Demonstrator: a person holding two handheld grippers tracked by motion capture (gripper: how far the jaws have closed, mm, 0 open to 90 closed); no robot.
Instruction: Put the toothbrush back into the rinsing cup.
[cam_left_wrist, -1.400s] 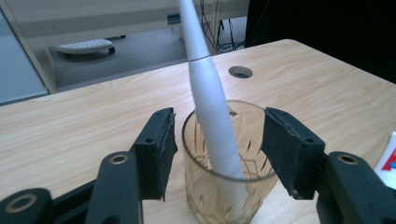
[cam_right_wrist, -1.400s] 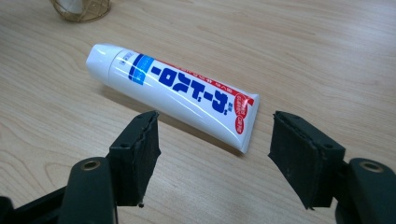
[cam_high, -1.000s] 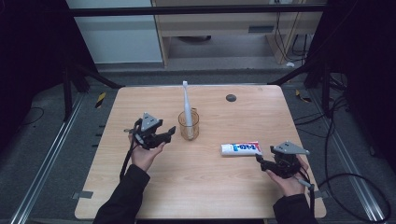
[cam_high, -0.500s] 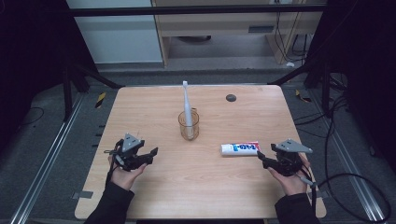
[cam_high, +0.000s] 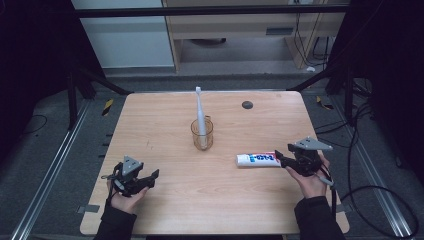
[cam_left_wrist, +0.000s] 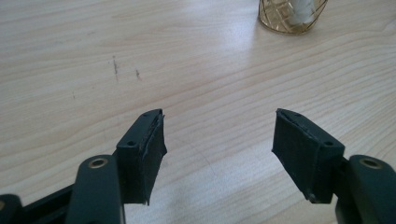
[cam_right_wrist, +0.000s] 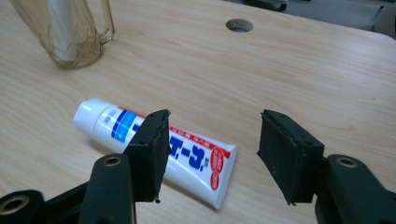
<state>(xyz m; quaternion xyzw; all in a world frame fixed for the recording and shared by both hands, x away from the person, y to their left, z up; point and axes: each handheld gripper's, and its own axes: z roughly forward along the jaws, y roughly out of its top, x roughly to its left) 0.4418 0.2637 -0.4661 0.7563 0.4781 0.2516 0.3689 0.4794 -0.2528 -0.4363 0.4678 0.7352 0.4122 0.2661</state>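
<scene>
Right gripper (cam_right_wrist: 212, 154): fingers spread, just closing, astride the toothpaste tube (cam_right_wrist: 154, 149) crimp
Left gripper (cam_left_wrist: 217, 154): fingers spread, empty, opening
Risk: tube may skid along the worktop (cam_high: 165, 125) toward the cup (cam_high: 202, 135)

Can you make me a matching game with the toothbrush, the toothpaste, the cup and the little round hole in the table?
Things:
1. toothbrush
2. toothpaste tube
3. cup
4. round hole

Descriptions:
A. lies flat on the table just ahead of the right gripper
B. clear amber glass with a handle, near the middle of the table
C. dark spot near the far edge of the table
D. stands upright inside the cup, head up

Pairs: 1-D, 2-A, 3-B, 4-C
</scene>
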